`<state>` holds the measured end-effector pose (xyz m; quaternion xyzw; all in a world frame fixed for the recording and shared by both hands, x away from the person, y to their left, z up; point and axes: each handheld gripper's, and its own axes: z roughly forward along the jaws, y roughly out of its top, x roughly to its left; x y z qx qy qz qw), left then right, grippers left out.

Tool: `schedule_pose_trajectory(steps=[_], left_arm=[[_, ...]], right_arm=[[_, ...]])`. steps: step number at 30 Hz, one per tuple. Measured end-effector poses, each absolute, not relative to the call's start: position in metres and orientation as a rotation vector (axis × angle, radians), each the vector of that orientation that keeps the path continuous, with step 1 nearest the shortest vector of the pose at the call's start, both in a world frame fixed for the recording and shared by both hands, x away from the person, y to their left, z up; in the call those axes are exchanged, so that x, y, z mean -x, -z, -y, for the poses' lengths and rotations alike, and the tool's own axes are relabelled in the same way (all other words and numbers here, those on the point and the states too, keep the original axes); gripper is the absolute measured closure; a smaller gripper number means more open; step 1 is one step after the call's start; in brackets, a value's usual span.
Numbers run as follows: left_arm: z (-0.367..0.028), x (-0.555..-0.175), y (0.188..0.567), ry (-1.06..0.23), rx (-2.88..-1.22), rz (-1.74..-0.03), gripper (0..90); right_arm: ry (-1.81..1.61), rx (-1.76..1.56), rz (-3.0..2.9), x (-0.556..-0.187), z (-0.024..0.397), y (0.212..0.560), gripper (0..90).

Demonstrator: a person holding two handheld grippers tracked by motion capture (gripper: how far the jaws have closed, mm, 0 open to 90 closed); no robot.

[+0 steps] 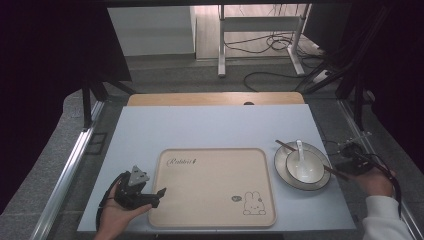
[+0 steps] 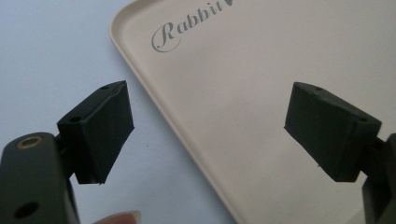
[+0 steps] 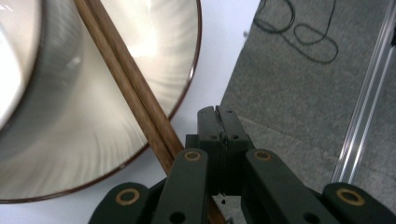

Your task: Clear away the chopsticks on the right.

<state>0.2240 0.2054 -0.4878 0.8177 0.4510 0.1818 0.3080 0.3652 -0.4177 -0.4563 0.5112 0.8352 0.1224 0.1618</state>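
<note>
On the table [image 1: 210,127], chopsticks [image 1: 305,159] lie diagonally across the plate [image 1: 280,162].

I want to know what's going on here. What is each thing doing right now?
Left gripper: open, jaws either side of the tray's edge.
Right gripper: shut, empty, beside the chopsticks.
Tray: flat, empty.
Plate: under the bowl.
Bowl: upright, spoon inside.
Chopsticks: lying across the plate.
</note>
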Motion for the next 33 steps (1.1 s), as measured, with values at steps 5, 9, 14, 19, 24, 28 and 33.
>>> schedule_pose_trajectory(steps=[5, 9, 14, 19, 24, 28, 33], left_arm=[[-0.206, -0.224, 0.489, -0.479, -2.163, -1.198, 15.3], [-0.206, -0.224, 0.490, -0.477, -2.161, -1.204, 15.4], [-0.206, -0.224, 0.489, -0.481, -2.162, -1.202, 15.3], [-0.206, -0.225, 0.490, -0.477, -2.164, -1.203, 15.3], [-0.206, -0.224, 0.490, -0.481, -2.164, -1.204, 15.3], [-0.205, -0.224, 0.490, -0.480, -2.167, -1.199, 15.3], [-0.205, -0.224, 0.490, -0.475, -2.170, -1.200, 15.3]], right_arm=[[-0.420, -1.380, -2.410, -0.364, 0.407, 0.448, 89.4], [-0.430, -1.349, -2.433, -0.364, 0.403, 0.447, 89.3], [-0.448, -1.343, -2.455, -0.363, 0.402, 0.448, 89.4], [-0.452, -1.318, -2.477, -0.363, 0.400, 0.448, 89.4], [-0.459, -1.320, -2.489, -0.362, 0.400, 0.448, 89.4], [-0.468, -1.314, -2.499, -0.362, 0.400, 0.448, 89.3], [-0.467, -1.311, -2.509, -0.362, 0.400, 0.448, 89.4]])
